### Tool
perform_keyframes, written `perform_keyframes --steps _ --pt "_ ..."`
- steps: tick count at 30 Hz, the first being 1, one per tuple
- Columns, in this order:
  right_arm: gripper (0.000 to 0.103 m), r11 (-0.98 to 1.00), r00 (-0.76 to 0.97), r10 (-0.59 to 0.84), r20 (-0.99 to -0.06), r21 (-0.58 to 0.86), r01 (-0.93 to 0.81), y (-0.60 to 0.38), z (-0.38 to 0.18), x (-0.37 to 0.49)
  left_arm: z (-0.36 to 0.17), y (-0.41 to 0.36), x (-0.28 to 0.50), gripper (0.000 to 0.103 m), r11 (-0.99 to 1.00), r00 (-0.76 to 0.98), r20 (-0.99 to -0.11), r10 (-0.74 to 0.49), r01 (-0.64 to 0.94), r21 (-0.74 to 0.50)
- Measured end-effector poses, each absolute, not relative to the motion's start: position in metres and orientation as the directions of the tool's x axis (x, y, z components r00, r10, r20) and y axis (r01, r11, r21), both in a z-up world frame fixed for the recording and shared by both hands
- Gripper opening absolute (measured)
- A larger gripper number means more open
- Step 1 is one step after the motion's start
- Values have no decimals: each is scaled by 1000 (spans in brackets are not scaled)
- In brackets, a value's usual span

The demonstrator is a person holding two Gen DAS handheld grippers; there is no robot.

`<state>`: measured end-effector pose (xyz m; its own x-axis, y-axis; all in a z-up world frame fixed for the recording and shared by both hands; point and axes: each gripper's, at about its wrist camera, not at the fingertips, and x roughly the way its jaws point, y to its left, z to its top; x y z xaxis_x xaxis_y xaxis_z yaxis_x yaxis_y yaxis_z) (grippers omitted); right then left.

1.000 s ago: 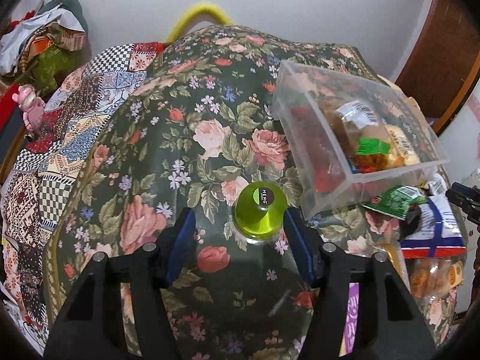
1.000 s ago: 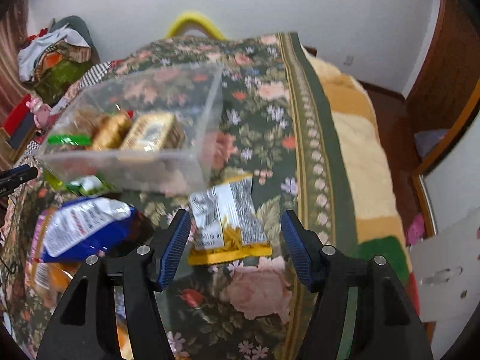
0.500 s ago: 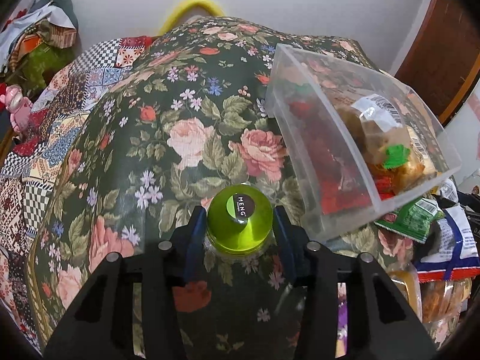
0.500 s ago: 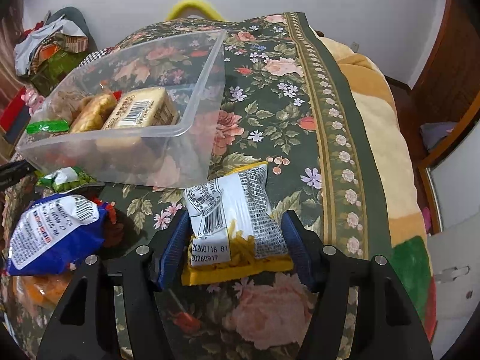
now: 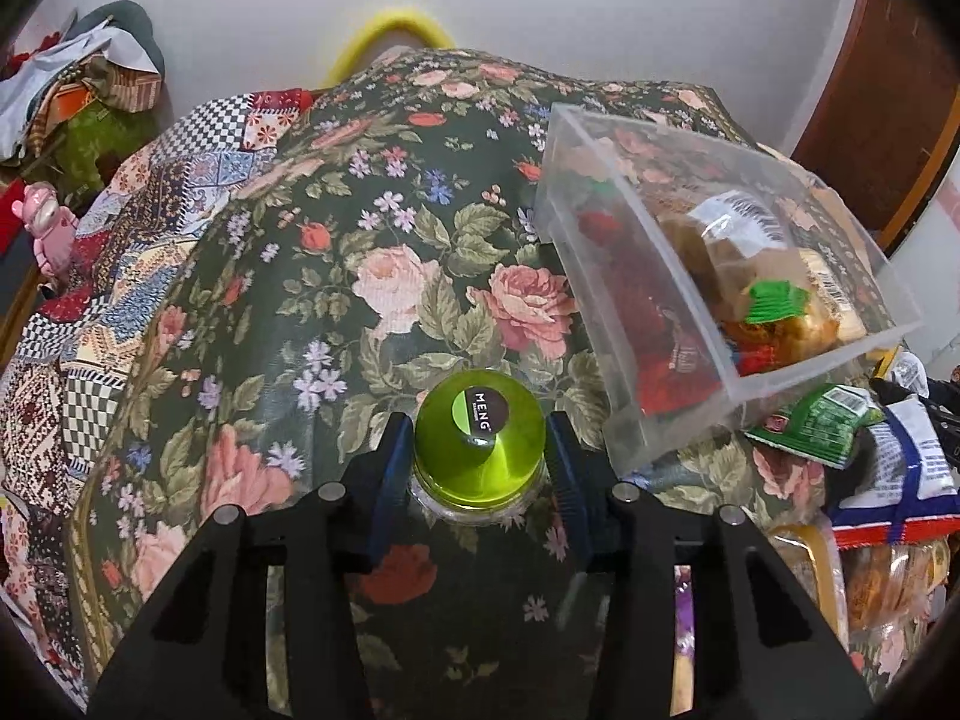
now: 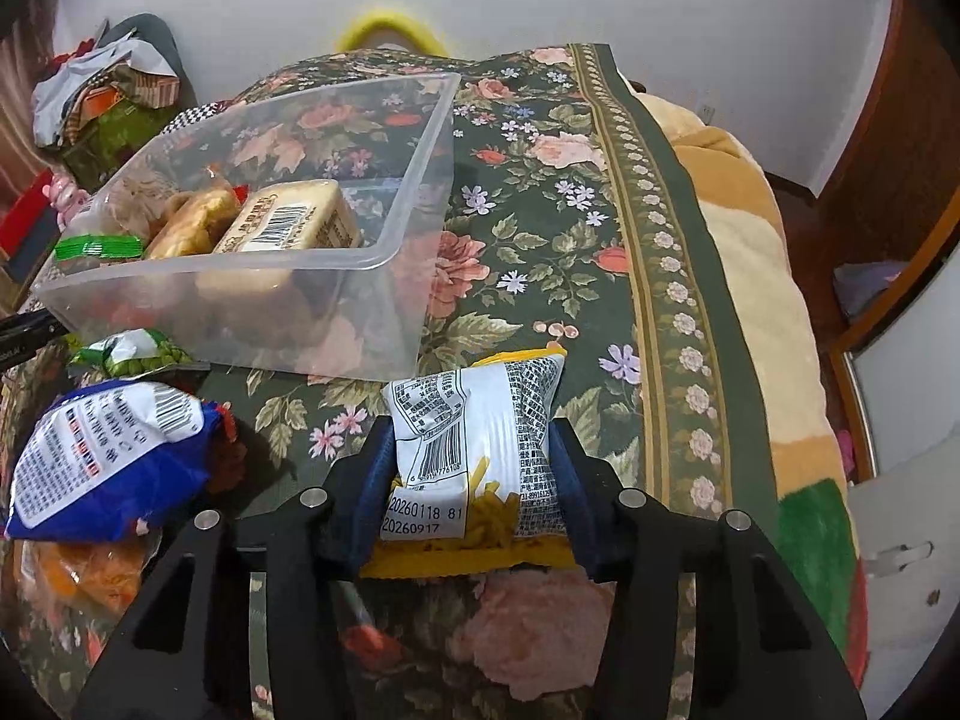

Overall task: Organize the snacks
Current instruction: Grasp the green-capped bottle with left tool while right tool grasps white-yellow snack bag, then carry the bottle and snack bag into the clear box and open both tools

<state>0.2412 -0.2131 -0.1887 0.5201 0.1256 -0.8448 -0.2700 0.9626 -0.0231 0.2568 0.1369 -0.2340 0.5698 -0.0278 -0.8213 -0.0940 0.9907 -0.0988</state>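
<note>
Left wrist: your left gripper (image 5: pixel 480 456), jaws just closed, clamps the green-capped bottle (image 5: pixel 479 447) mid-bed. Right wrist: your right gripper (image 6: pixel 474 474), jaws just closed, pinches the yellow snack packet (image 6: pixel 477 462) below the clear bin's (image 6: pixel 414 204) near-right corner. Grasp step; next lift both into the bin.

Both tongs, left (image 5: pixel 480 456) and right (image 6: pixel 474 468), angled downward, pinched closed

The bedspread (image 5: pixel 336 312) is dark green with pink and red roses, lilac flowers and an olive border band. A lime-green cap (image 5: pixel 480 450) bears a dark round label with white lettering. The bin (image 6: pixel 384 252) is clear plastic. The pouch (image 6: pixel 480 456) is white with black print and a yellow edge; beside it lies a blue-and-white bag (image 6: pixel 108 456). Finger pads (image 6: pixel 375 498) are blue on black frames.
</note>
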Motion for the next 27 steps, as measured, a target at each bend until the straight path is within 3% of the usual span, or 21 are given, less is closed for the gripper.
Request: perform_keyframes --steps 18,27 --pt "47 962 665 177 -725 -16 -274 -213 -109 236 -134 110 243 45 992 718 -693 -66 -25 -120" --pt "47 946 702 240 -670 -1 -324 -186 -86 251 -118 72 274 45 990 733 -668 -127 48 -135"
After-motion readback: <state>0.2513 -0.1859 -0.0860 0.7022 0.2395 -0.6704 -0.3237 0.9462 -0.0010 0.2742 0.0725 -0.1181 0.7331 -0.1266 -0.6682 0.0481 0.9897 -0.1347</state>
